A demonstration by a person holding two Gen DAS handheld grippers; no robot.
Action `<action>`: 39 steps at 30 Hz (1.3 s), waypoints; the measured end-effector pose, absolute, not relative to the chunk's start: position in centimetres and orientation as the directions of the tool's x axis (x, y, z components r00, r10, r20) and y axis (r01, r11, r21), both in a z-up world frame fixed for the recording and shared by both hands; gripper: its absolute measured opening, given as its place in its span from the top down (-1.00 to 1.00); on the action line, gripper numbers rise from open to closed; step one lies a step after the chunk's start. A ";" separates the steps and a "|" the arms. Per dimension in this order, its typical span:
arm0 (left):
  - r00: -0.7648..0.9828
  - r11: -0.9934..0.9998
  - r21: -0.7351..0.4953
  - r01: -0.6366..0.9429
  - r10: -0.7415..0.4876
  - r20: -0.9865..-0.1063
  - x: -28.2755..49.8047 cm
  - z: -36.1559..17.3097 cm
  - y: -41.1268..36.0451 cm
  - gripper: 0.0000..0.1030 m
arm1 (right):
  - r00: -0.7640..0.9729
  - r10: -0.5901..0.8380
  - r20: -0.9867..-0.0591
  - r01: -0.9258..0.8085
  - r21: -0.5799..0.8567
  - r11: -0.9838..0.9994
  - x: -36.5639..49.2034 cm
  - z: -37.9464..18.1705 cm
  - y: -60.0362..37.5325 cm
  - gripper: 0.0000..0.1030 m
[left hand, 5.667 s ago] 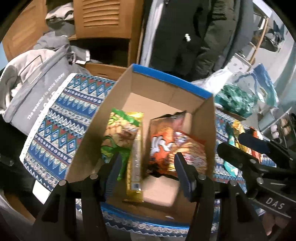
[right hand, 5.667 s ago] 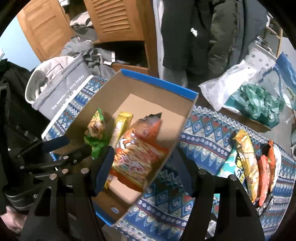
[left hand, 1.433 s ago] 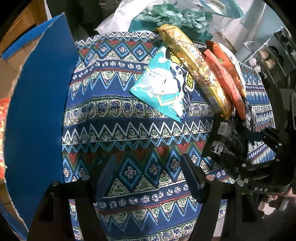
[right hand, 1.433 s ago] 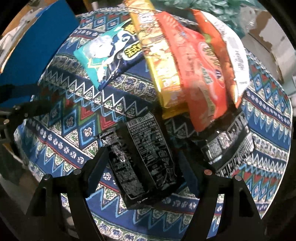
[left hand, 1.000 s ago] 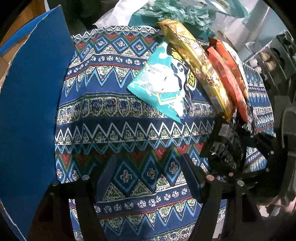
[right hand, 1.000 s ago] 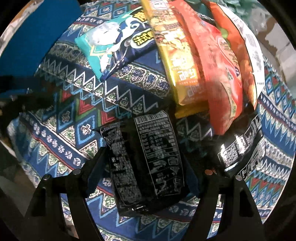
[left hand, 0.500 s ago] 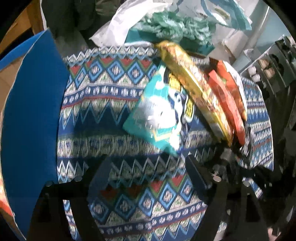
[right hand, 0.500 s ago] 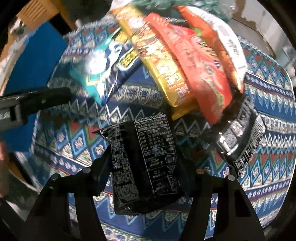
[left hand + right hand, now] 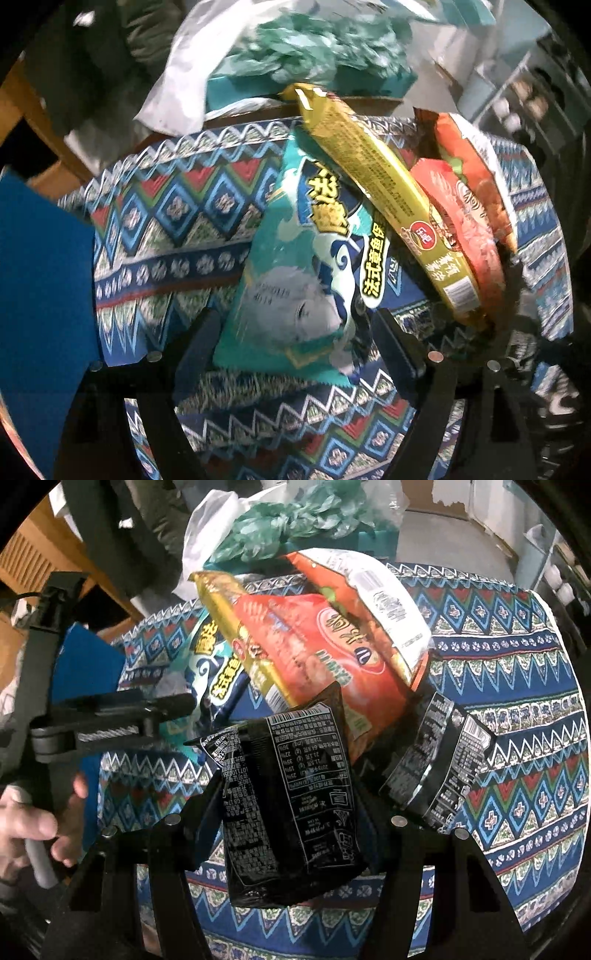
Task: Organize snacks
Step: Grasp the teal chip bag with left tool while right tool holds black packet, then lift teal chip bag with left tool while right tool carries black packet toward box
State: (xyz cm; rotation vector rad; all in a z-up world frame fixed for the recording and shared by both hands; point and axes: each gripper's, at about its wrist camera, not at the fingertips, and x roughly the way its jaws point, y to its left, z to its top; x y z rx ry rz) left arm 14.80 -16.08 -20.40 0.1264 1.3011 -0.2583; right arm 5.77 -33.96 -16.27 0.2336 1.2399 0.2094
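My right gripper [image 9: 291, 834] is shut on a black snack packet [image 9: 291, 801] and holds it lifted above the patterned cloth [image 9: 517, 701]. My left gripper [image 9: 295, 350] is open with its fingers on either side of the near end of a teal snack bag [image 9: 310, 266], which lies on the cloth [image 9: 177, 229]. A long yellow packet [image 9: 384, 199], an orange-red packet [image 9: 465, 221] and a red-and-white packet [image 9: 373, 594] lie side by side behind. A second black packet [image 9: 439, 760] lies to the right. The left gripper [image 9: 110, 720] also shows in the right wrist view.
The blue wall of the cardboard box [image 9: 40, 302] stands at the left. A white plastic bag [image 9: 192, 70] and green crumpled bags [image 9: 317, 48] sit beyond the far table edge. Wooden furniture [image 9: 33, 565] is at the back left.
My right gripper has closed on the black packet and lifted it off the cloth. My left gripper has moved forward until its open fingers straddle the teal bag.
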 end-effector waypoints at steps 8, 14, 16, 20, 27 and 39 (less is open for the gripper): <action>0.258 0.941 0.042 0.335 -0.049 -0.965 16.2 -21.8 -19.3 -0.68 | 0.320 0.278 -0.905 -0.017 0.288 0.957 6.7 -16.6 -34.6 -0.22; 0.253 0.945 0.006 0.327 -0.081 -0.964 17.1 -22.5 -19.6 -0.78 | 0.328 0.283 -0.901 0.016 0.305 0.952 6.7 -16.6 -35.8 -0.22; 0.260 0.948 -0.006 0.317 -0.093 -0.961 17.2 -22.6 -19.5 -0.79 | 0.324 0.282 -0.903 0.016 0.303 0.953 6.6 -16.6 -35.9 -0.22; 0.289 0.948 0.007 0.317 -0.090 -0.953 16.6 -22.7 -19.4 -0.79 | 0.320 0.280 -0.905 0.012 0.300 0.954 6.5 -16.7 -35.8 -0.22; 0.324 0.922 0.056 0.384 -0.077 -0.943 15.0 -22.6 -19.8 -0.21 | 0.322 0.280 -0.904 0.023 0.303 0.953 6.5 -16.6 -35.9 -0.22; 0.281 0.950 -0.022 0.311 -0.114 -0.953 12.4 -21.1 -16.5 -0.18 | 0.332 0.285 -0.899 -0.008 0.299 0.954 6.0 -15.8 -34.7 -0.22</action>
